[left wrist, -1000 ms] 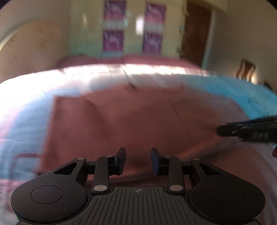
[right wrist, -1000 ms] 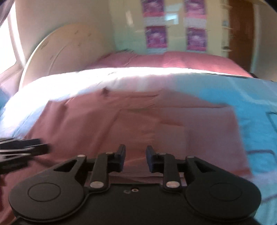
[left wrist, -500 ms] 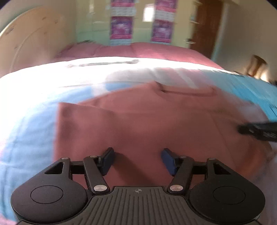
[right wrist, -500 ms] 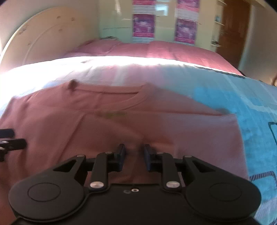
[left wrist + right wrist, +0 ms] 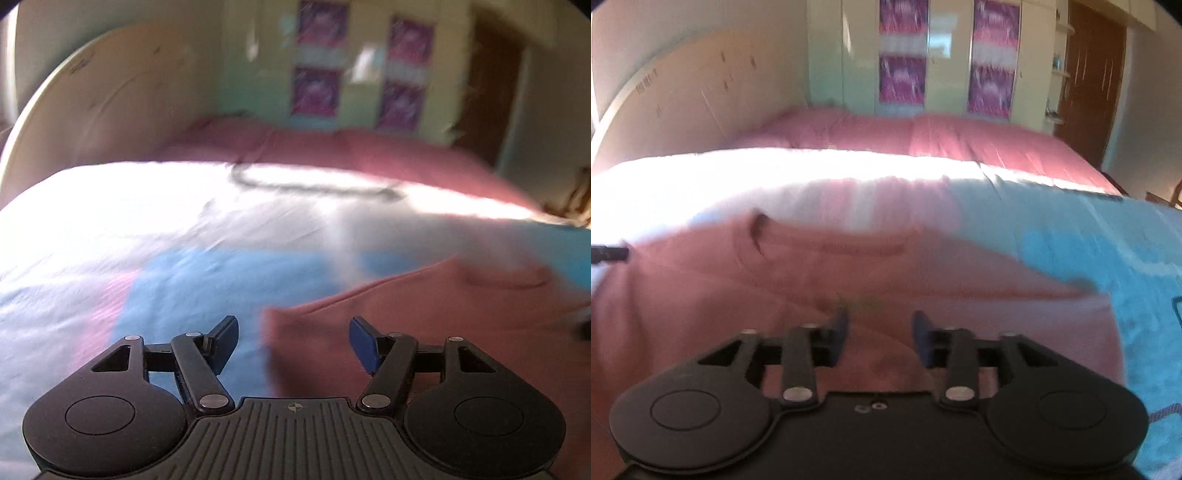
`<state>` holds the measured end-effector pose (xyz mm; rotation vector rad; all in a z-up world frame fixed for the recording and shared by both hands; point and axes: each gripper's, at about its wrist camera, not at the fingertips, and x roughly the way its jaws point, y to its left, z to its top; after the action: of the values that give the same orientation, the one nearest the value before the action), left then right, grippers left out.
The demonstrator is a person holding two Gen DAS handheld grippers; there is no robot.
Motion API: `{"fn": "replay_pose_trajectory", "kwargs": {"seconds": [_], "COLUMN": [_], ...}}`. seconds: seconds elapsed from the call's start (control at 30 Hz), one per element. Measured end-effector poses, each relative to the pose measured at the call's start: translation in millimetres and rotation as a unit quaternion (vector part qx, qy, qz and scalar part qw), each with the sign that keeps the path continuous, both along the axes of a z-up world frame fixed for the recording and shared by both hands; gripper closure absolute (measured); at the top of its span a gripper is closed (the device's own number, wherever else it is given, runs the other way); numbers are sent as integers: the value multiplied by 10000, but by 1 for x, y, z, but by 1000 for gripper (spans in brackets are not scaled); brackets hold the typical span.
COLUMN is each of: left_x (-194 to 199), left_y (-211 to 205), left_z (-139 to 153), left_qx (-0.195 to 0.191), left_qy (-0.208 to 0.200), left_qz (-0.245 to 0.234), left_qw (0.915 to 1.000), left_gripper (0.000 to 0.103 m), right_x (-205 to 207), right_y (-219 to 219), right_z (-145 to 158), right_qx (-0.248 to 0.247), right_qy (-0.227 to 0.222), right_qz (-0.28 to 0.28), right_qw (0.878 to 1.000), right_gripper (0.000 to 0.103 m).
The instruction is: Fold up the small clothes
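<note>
Both claws stand apart with nothing between them. Left claw (image 5: 293, 341) has just been opening and I see it wide, poised over the left edge of the pink shirt (image 5: 424, 314), its left pad over the blue bedsheet (image 5: 207, 273). Right claw (image 5: 881, 334) has just been opening too, narrower, above the shirt's chest. That shirt lies flat on the bedsheet, collar toward the cupboard (image 5: 945, 55).

shirt (image 5: 443, 332) cut off at right edge, wall posters (image 5: 903, 79) blurred
</note>
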<state>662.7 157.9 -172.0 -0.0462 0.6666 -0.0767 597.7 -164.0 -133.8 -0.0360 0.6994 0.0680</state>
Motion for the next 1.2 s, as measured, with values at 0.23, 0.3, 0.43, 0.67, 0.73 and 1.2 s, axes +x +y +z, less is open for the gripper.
{"fn": "replay_pose_trajectory", "kwargs": {"seconds": [0.23, 0.3, 0.43, 0.67, 0.73, 1.2], "left_x": [18, 6, -34, -84, -91, -138], "left_y": [-31, -34, -60, -118, -107, -57], "left_z": [-32, -21, 5, -14, -21, -13], "left_qx": [304, 548, 201, 155, 209, 419], "left_qy": [420, 442, 18, 227, 277, 398], "left_qz": [-330, -223, -442, -647, -513, -118], "left_qw": [9981, 9973, 9988, 9975, 9981, 9983], "left_gripper": [28, 28, 28, 28, 28, 28], "right_x": [22, 23, 7, -36, -40, -88], "right_y": [49, 38, 13, 21, 15, -45], "right_z": [-24, -25, -5, -9, -13, 6], "right_qx": [-260, -247, 45, 253, -138, -48], "right_qy": [416, 390, 233, 324, 388, 158], "right_qz": [583, 330, -11, 604, 419, -558], "right_qw": [9971, 9984, 9997, 9973, 9983, 9983], "right_gripper": [67, 64, 65, 67, 74, 72]}}
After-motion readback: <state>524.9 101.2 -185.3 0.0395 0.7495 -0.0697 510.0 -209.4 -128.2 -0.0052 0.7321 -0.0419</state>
